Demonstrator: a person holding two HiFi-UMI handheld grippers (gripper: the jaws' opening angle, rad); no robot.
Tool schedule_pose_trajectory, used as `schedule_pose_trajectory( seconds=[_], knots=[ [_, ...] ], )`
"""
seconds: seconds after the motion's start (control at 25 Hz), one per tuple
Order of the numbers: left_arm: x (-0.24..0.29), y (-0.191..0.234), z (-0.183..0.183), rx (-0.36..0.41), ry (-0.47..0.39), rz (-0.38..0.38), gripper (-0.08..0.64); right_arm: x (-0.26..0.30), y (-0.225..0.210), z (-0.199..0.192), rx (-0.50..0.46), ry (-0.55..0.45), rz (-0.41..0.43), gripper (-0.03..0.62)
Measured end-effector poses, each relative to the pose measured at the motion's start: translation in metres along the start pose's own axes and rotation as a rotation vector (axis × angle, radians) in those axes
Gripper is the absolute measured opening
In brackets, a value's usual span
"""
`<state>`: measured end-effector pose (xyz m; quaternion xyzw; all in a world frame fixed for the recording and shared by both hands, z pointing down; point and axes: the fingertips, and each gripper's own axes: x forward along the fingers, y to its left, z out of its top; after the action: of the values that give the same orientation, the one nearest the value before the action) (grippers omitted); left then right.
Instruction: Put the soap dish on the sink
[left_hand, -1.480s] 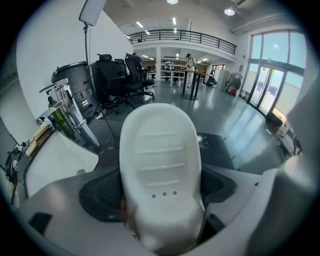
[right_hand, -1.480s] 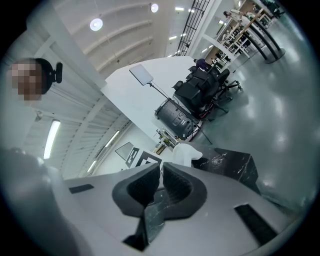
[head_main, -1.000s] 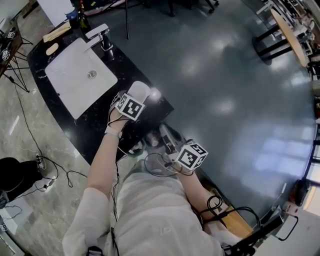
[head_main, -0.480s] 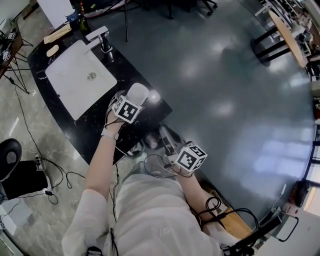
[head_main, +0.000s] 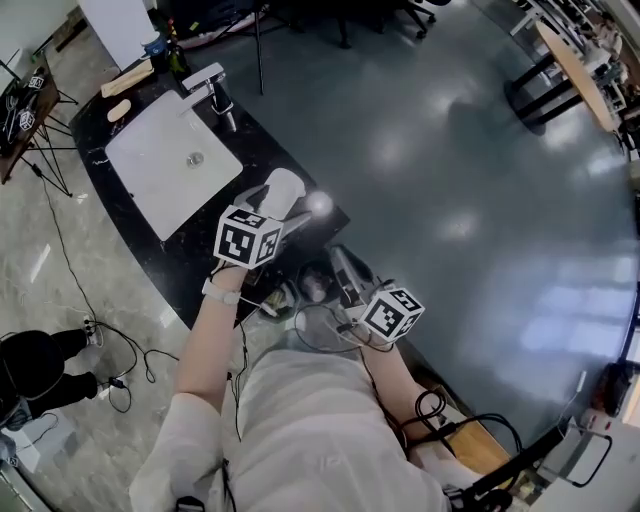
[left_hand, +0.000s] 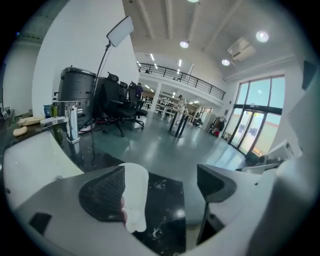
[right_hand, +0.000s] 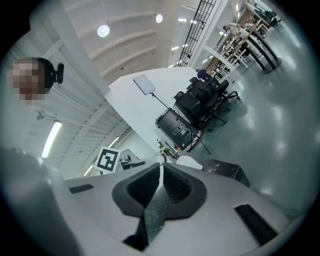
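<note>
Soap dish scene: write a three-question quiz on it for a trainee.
1. True or false: the left gripper is open.
2. The soap dish lies on: A the basin; B the black counter; C the floor.
3. Fill in: the jaws of the right gripper are ____.
Key: 1 true; 2 B; 3 shut.

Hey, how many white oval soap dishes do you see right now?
1. The white oval soap dish is at the near end of the black marble counter, right beside one pad of the open left gripper. No others show.
</note>
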<state>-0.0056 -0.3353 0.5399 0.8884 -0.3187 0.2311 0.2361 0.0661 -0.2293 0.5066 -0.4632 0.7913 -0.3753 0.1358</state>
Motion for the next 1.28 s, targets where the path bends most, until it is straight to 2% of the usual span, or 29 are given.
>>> schedule_pose_trajectory(
  seconds=[0.12,0.28,0.4,0.56,0.64,0.72,0.84,1.0,1.12,1.28],
  knots=[
    [-0.016,-0.039,0.019,-0.021,-0.098,-0.090,0.457,-0.014,0.005,0.014,0.001,-0.053,0.012,0.035],
    [-0.037,-0.099,0.040,-0.048,-0.221,-0.247,0.456,-0.041,0.019,0.040,-0.013,-0.131,0.033,0.035],
    [-0.049,-0.144,0.053,-0.064,-0.303,-0.353,0.433,-0.067,0.029,0.058,-0.026,-0.189,0.051,0.035],
    [-0.062,-0.191,0.063,-0.089,-0.381,-0.479,0.365,-0.105,0.037,0.074,-0.038,-0.265,0.051,0.035],
    [-0.070,-0.208,0.067,-0.144,-0.406,-0.533,0.270,-0.126,0.038,0.080,-0.040,-0.300,0.047,0.035],
    [-0.077,-0.223,0.071,-0.222,-0.423,-0.592,0.173,-0.145,0.037,0.085,-0.044,-0.332,0.040,0.035],
    [-0.076,-0.246,0.071,-0.329,-0.441,-0.677,0.106,-0.174,0.030,0.090,-0.048,-0.372,0.018,0.035],
    [-0.066,-0.268,0.060,-0.388,-0.410,-0.705,0.026,-0.202,0.019,0.089,-0.038,-0.405,-0.016,0.035],
    [-0.057,-0.285,0.049,-0.416,-0.370,-0.738,0.009,-0.219,0.017,0.089,-0.021,-0.430,-0.024,0.035],
    [-0.054,-0.310,0.037,-0.499,-0.338,-0.841,0.008,-0.235,0.014,0.087,-0.011,-0.452,-0.032,0.035]
  ],
)
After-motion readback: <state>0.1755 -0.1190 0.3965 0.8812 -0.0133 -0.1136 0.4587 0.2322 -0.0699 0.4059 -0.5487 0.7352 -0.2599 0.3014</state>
